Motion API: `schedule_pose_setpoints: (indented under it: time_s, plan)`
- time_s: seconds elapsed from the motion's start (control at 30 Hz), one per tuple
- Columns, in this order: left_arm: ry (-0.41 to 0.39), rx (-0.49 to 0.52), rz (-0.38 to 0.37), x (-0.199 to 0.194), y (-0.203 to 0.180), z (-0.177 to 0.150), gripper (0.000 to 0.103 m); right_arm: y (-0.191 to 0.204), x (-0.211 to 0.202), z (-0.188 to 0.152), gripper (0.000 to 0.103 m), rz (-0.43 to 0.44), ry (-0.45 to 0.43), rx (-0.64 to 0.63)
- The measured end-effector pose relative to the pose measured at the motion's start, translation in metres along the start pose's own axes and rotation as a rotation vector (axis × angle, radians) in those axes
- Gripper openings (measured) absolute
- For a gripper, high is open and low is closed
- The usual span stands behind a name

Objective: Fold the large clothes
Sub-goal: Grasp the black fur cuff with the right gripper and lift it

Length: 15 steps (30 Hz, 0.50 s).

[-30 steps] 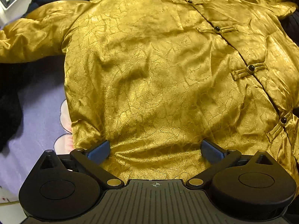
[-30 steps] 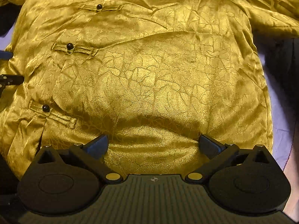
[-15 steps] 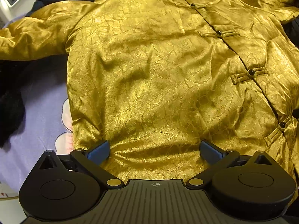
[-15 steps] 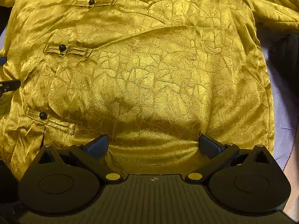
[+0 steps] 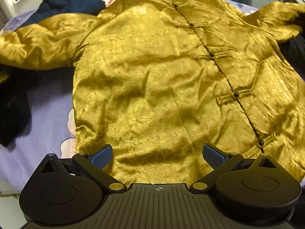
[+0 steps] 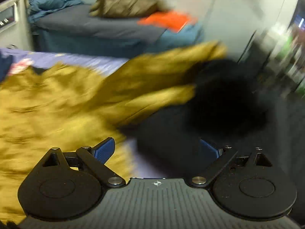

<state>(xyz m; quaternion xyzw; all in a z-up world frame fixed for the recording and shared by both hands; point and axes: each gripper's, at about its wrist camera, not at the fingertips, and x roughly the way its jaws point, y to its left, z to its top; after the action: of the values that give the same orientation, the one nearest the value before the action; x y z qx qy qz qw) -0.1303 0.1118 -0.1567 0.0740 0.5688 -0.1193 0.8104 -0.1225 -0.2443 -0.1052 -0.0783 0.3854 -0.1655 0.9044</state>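
Observation:
A large gold satin jacket (image 5: pixel 152 80) with black knot buttons lies face up and spread flat on a lilac bedsheet (image 5: pixel 47 103). Its left sleeve (image 5: pixel 38 42) stretches out to the left, its right sleeve (image 5: pixel 274 19) to the upper right. My left gripper (image 5: pixel 157 154) is open and empty, just above the jacket's bottom hem. In the blurred right wrist view, my right gripper (image 6: pixel 156 148) is open and empty, over the jacket's right edge (image 6: pixel 57 114) below its right sleeve (image 6: pixel 167 72), next to a black garment (image 6: pixel 219 99).
A dark navy garment (image 5: pixel 70 2) lies at the top left, and a black garment (image 5: pixel 11 105) at the left edge. A second bed (image 6: pixel 106 30) with a brown garment, an orange item and a blue quilt stands behind. A shelf with bottles (image 6: pixel 289 61) is at right.
Both grippers pulled back from the jacket's hem. The left view now shows the whole jacket. The right gripper swung up and to the right, toward the right sleeve, blurring its view.

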Motion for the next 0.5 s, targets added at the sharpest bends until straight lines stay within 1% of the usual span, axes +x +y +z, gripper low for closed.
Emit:
schedule_pose_setpoints:
  time_s: [0.07,0.13,0.2,0.27,0.3,0.33,0.4,0.47,0.5]
  plan:
    - [0.000,0.016,-0.002,-0.001,-0.004,0.000,0.103,-0.013,0.010,0.005,0.092,-0.098,-0.016,-0.086]
    - [-0.002,0.025,-0.004,0.002,-0.007,0.003,0.103,-0.023,0.022,0.008,0.081,-0.143,-0.025,-0.160]
    - [-0.001,0.029,-0.005,0.002,-0.010,0.005,0.103,-0.027,0.033,0.008,0.078,-0.143,-0.022,-0.216]
    - [0.003,0.027,-0.004,0.002,-0.011,0.006,0.103,-0.028,0.046,0.008,0.072,-0.119,0.008,-0.257]
    - [0.006,0.024,-0.005,0.001,-0.011,0.006,0.103,-0.026,0.053,0.009,0.065,-0.118,0.016,-0.273]
    - [0.007,0.022,-0.005,0.000,-0.012,0.006,0.103,-0.026,0.060,0.009,0.063,-0.124,0.021,-0.283]
    - [0.005,0.022,-0.003,-0.001,-0.012,0.006,0.103,-0.023,0.068,0.011,0.062,-0.149,0.022,-0.291]
    - [0.010,0.024,-0.004,-0.001,-0.013,0.005,0.103,-0.018,0.075,0.014,0.049,-0.194,0.005,-0.283]
    - [0.013,0.024,-0.004,-0.001,-0.014,0.004,0.103,-0.020,0.073,0.016,0.035,-0.203,-0.004,-0.269]
